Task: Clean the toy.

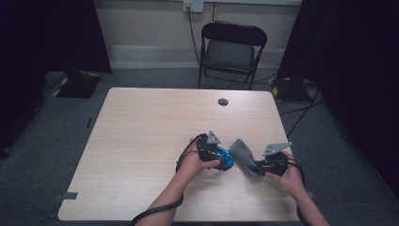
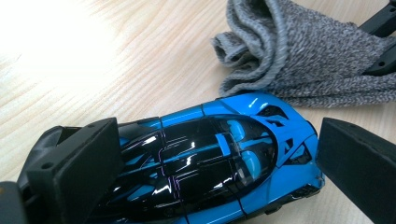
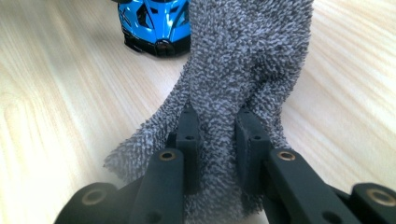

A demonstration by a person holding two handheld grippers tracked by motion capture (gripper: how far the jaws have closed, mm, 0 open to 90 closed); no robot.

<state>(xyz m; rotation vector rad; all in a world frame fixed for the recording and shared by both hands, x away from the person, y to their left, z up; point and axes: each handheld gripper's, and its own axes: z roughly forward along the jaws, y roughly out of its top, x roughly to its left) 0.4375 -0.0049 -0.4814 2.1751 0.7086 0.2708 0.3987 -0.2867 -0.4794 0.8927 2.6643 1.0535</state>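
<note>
A blue and black toy car lies on the wooden table, right of centre near the front. My left gripper is shut on it, one pad at each end of the car. Just right of the car, a grey knitted cloth lies bunched on the table. My right gripper is shut on the cloth, and both pads pinch a fold of it. The cloth lies right against the car's nose. The right gripper's black jaws show past the cloth.
A round cable hole sits near the table's far edge. A black folding chair stands behind the table. Bare wood spreads to the left and far side of the table. Dark curtains hang at both sides of the room.
</note>
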